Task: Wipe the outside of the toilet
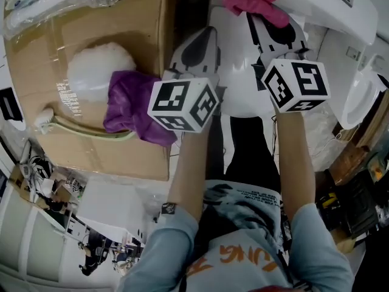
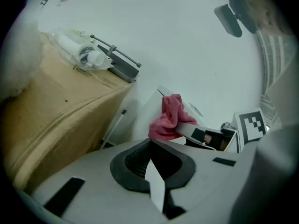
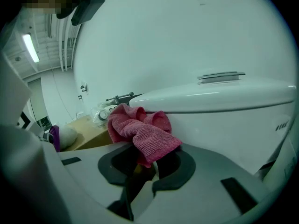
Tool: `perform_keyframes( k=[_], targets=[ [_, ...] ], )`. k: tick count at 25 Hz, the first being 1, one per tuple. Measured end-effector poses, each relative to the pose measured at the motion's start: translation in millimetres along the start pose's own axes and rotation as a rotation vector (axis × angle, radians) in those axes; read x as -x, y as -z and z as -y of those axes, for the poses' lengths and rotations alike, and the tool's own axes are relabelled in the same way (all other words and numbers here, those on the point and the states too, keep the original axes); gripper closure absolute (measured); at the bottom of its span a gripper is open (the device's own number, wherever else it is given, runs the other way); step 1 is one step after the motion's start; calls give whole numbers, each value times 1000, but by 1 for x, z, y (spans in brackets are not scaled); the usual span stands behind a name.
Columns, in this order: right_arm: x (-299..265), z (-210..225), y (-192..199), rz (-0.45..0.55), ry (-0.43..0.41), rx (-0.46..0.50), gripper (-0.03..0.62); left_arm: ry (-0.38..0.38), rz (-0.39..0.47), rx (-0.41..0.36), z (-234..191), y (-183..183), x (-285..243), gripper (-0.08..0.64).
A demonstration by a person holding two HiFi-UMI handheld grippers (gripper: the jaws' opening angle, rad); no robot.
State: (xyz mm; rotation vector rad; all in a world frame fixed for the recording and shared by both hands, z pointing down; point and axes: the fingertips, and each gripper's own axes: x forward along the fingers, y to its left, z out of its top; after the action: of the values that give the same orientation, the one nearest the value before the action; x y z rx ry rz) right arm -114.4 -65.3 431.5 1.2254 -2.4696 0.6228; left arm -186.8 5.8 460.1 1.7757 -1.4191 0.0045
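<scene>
Right gripper [image 3: 149,164] grips a pink microfibre cloth [image 3: 140,132] just before the white toilet [image 3: 224,99]; left gripper [image 2: 152,164], clenched empty, hangs beside it, purple cloth [image 1: 130,105] at its left.

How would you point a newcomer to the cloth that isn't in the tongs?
Start at the cardboard box left of the toilet in the head view. On its top, beside a white fluffy ball, lies a crumpled purple cloth. It is the only purple one and lies loose, while the pink cloth is clamped in the right tongs.
</scene>
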Motion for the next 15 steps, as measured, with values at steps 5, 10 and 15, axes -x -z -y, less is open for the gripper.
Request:
perform_keyframes(
  k=[5,10,15],
  targets=[
    [15,23,7,30,34,-55,489,-3,-26,-49,6,4,-3,535],
    [32,47,8,51,77,-99,489,-6,-18,-53,16,6,-10,535],
    [52,73,7,67,111,-114,489,5,-27,-73,33,15,-19,535]
  ],
)
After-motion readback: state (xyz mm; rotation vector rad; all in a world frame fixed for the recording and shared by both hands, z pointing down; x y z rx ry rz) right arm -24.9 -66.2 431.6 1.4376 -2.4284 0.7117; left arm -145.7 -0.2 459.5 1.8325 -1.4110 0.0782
